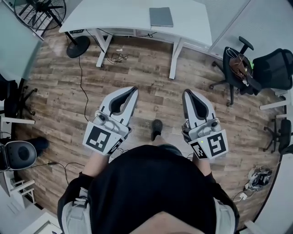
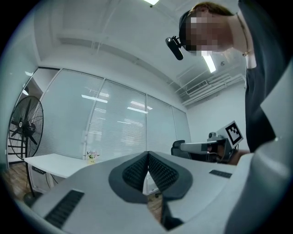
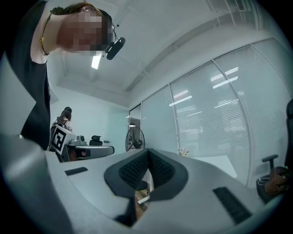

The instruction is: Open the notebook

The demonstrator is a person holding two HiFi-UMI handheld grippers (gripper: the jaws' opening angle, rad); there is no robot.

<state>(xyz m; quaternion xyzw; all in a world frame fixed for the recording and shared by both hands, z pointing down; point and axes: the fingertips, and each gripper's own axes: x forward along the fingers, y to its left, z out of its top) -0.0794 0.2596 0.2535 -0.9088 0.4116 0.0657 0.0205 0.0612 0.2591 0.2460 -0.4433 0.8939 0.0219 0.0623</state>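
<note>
Well short of the counter, out on the wooden floor, a person is standing and holding two claws side by side in front of the body, both pointing toward the counter. The notebook is lying flat on the right part of the counter, its grey cover closed, well apart from either claw. The left claw is sitting fully narrow, its ribbed pads meeting at the tips and gripping no object. The right claw is sitting the same way, pads pressed tip to tip and empty. A fan is standing off the counter's left end, and a black office chair is sitting off its right end. Cables are trailing on the floor beneath the counter.
</note>
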